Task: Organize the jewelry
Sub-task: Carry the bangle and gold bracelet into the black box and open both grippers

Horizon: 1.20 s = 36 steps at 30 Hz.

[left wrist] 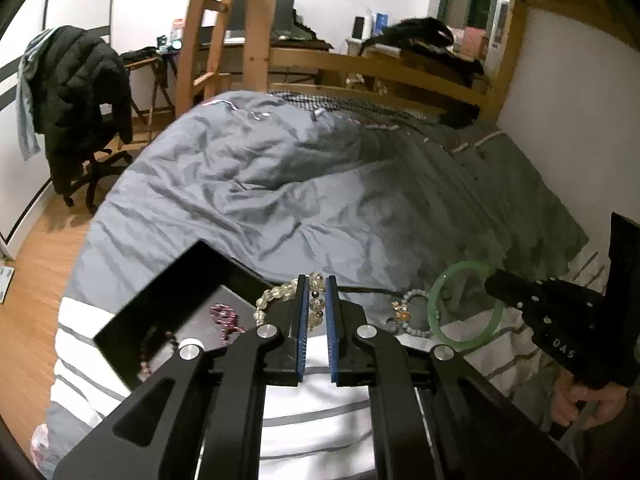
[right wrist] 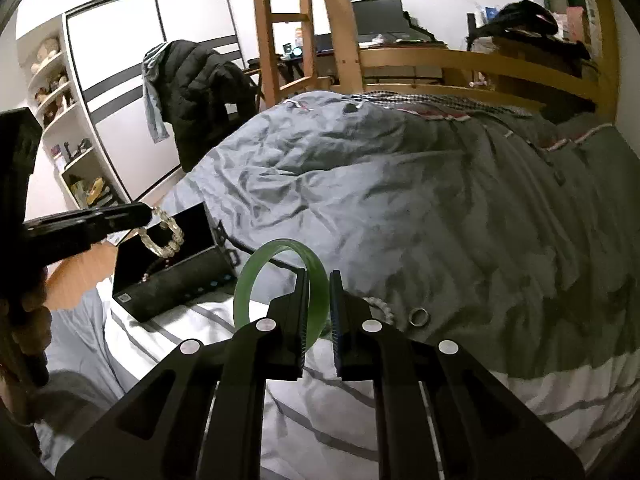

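- Left wrist view: the left gripper [left wrist: 316, 300] is clamped on the crystal bead bracelet [left wrist: 280, 296], angled downward above the open black jewelry box [left wrist: 168, 300]; the dangling loop could be snagged on the rim.
- Right wrist view: the right gripper [right wrist: 319, 308] is pinched on the green bangle [right wrist: 280, 284], held upright over the bedding [right wrist: 400, 200]; the smooth bangle could be lost from so narrow a grip.

Dim indoor light; the crumpled grey duvet [left wrist: 280, 184] darkens rightward, edges bend fisheye-wise, soft motion blur throughout.

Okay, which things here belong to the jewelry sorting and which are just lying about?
Job: clear beaded bracelet, green jade bangle, open black jewelry box, pale beaded bracelet, small metal ring.
Lying about: black puffer jacket, grey duvet.
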Motion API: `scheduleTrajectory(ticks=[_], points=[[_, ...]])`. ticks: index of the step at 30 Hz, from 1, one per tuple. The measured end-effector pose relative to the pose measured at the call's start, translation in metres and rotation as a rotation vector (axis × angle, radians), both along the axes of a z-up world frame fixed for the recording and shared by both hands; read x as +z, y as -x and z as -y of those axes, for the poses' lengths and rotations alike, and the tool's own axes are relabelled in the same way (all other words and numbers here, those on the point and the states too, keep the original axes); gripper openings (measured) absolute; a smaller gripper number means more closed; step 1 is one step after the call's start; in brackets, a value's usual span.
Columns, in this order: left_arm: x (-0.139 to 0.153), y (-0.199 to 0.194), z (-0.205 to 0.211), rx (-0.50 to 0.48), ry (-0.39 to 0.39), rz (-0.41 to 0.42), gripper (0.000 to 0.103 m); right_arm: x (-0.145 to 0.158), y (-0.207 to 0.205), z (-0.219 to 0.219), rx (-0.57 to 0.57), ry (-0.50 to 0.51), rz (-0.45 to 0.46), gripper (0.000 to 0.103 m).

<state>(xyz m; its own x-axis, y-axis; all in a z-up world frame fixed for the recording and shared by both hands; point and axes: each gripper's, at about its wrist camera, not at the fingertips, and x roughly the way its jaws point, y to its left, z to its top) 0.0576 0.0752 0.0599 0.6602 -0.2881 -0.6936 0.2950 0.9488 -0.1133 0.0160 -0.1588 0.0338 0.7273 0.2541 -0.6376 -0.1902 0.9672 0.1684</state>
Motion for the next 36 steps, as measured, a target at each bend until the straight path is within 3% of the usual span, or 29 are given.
scheduleTrajectory(ticks=[7, 14, 27, 36], points=[[0.000, -0.005, -0.039, 0.053, 0.022, -0.005, 0.008, 0.010, -0.017, -0.034, 0.046, 0.049, 0.016, 0.011], [-0.007, -0.015, -0.068, 0.132, -0.009, -0.026, 0.008, 0.017, -0.039, -0.081, 0.111, 0.124, 0.033, 0.011], [-0.025, -0.027, -0.089, 0.180, -0.030, -0.084, 0.008, 0.007, -0.071, -0.149, 0.209, 0.194, 0.029, 0.011], [-0.053, -0.041, -0.102, 0.246, -0.037, -0.180, 0.008, -0.014, -0.090, -0.182, 0.253, 0.210, -0.004, 0.011]])
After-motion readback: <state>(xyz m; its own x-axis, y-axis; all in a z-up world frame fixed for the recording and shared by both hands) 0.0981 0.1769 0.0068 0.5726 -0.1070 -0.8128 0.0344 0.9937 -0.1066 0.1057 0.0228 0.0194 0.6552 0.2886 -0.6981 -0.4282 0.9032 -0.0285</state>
